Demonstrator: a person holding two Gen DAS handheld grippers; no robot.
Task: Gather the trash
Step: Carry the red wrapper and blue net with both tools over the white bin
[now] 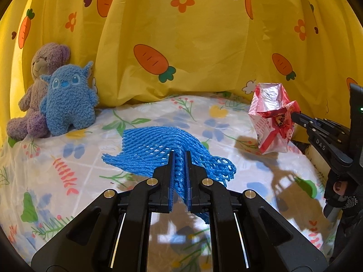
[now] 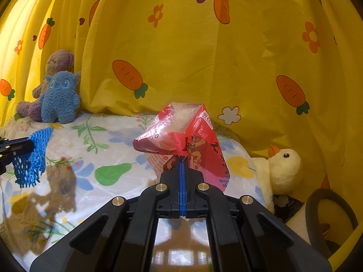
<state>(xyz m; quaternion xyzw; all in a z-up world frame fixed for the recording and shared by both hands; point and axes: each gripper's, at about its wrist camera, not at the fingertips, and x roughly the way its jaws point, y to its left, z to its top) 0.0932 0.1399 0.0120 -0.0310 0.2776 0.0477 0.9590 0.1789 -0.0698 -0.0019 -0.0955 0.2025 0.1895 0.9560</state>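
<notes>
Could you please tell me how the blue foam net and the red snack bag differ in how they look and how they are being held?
The foam net is blue, open mesh, hanging limp; the snack bag is red, glossy printed film, crumpled and puffed out. The left gripper holds the net, with net bunched between its fingers; the right gripper pinches the bag's thin edge, fully closed. Both are trash, lifted above the floral sheet.

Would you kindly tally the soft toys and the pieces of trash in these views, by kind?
Soft toys: 3 (purple bear, blue monster, yellow duck)
Trash pieces: 2 (blue foam net, red wrapper)
Total: 5
</notes>
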